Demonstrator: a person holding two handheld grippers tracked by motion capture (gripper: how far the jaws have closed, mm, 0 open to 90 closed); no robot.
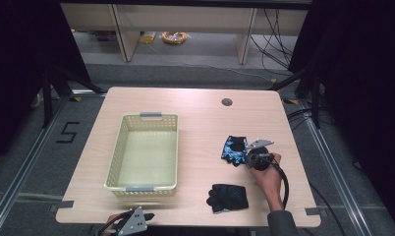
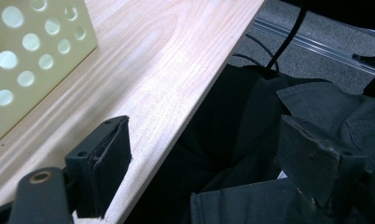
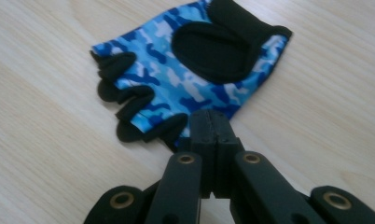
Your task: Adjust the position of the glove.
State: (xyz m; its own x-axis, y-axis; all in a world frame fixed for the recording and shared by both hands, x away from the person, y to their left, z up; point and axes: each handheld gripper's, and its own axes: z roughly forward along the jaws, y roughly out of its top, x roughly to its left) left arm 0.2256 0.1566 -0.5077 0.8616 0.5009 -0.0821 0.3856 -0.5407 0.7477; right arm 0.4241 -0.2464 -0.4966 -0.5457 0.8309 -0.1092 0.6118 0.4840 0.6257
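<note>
Right gripper (image 3: 213, 122) first: we see its two black jaws pressed flat together, tips at the near edge of the blue camouflage glove (image 3: 190, 74). Whether a fold of fabric is caught between the pads we cannot tell. From the high view, that right gripper (image 1: 245, 158) sits at the right side of the table (image 1: 195, 105), just beside the blue glove (image 1: 233, 149), with the person's hand wrapped round its body and the cable looping back toward the sleeve. We spot a second, black glove (image 1: 228, 197) nearer the front edge, apart from the first. Over on the left, the cream basket (image 1: 122, 147) stands with its perforated walls upright. Down at the front edge, the left gripper (image 2: 202, 158) hangs with jaws spread wide, one over the tabletop, the other off it above dark clothing.
</note>
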